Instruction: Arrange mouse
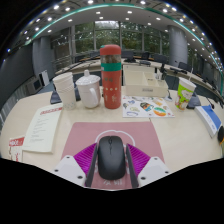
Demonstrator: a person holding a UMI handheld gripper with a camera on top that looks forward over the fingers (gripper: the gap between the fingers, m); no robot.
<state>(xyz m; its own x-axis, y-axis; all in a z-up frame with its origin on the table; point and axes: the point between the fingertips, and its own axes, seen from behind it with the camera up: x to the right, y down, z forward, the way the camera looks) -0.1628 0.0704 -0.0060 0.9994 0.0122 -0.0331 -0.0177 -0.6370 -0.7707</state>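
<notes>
A black computer mouse sits between my gripper's two fingers, over the near part of a pink mouse mat on the pale table. Both fingers lie against the mouse's sides, so the gripper is shut on it. The magenta pads show outside the mouse on either side. I cannot tell whether the mouse rests on the mat or hangs just above it. Its rear end is hidden at the base of the fingers.
Beyond the mat stand a tall red bottle and a white lidded jar. A colourful sheet lies to the right of the bottle, and a green and white cup stands further right. Papers lie left of the mat.
</notes>
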